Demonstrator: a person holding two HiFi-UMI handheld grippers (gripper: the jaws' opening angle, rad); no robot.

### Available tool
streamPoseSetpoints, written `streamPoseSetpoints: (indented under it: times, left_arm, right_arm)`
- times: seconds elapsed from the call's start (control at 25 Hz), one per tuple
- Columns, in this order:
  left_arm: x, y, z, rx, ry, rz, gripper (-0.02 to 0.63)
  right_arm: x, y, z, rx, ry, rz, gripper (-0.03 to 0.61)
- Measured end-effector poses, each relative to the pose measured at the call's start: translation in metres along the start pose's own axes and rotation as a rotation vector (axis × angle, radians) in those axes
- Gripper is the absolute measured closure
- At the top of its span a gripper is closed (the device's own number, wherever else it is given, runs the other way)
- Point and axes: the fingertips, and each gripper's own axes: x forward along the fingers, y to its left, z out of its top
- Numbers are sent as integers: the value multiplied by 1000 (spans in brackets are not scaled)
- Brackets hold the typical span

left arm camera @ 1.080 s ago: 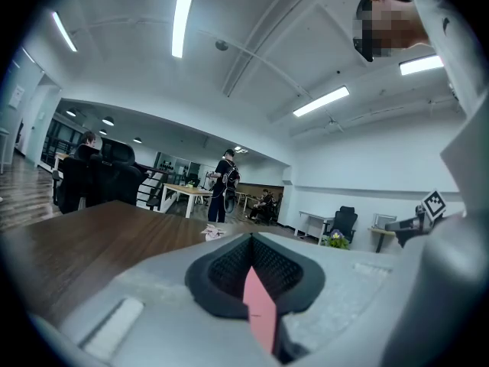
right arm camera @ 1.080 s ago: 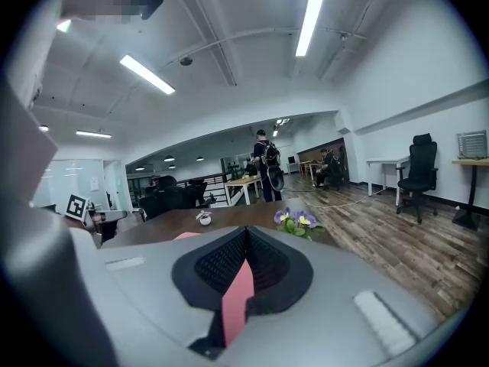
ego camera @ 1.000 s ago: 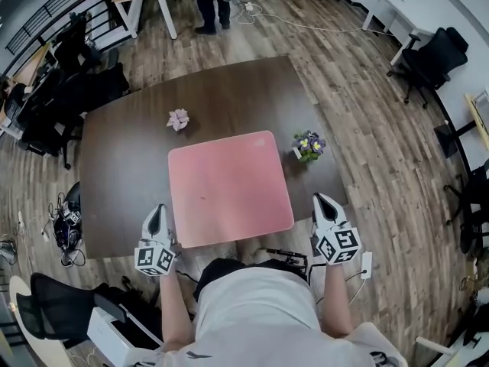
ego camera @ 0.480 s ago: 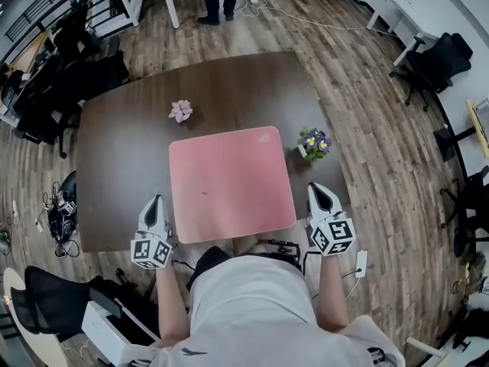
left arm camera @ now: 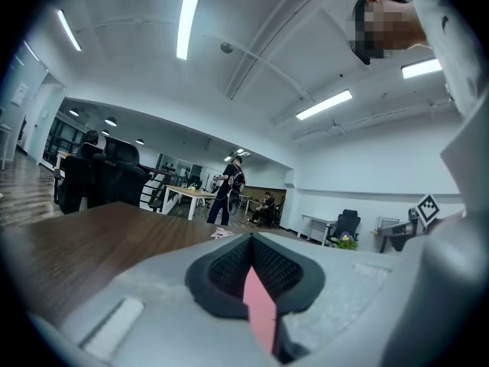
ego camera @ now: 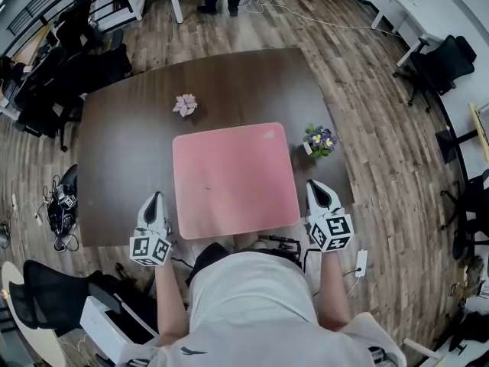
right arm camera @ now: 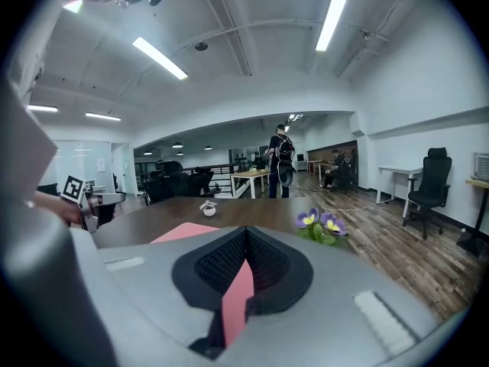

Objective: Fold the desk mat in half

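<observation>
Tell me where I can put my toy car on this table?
Lots of bare table left of the mat, and more behind it, right of the pink flower. It's tight between the mat and the purple flowers.

The head camera looks steeply down from the tabletop's (ego camera: 122, 151) near edge, while cameras on the left tongs (ego camera: 155, 199) and right tongs (ego camera: 316, 185) skim low toward its far side, all sharing the purple flowers (ego camera: 320, 141).

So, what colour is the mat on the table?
Plain pink. The mat shows best in the head view.
</observation>
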Motion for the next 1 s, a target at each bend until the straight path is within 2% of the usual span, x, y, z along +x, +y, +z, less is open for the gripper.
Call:
streamPoseSetpoints:
  times: [0.32,0.68,1.0]
  left_arm:
    - [-10,5,-2,-10,-3,33,612]
    - [-23,23,-7,-21,4,85,612]
    - [-19,30,0,-15,-7,95,612]
  right_arm:
    - [18,2,-10,-48,62,39,583]
    - [41,10,-6,-78,85,81,583]
    - [62,8,-16,-94,120,92,581]
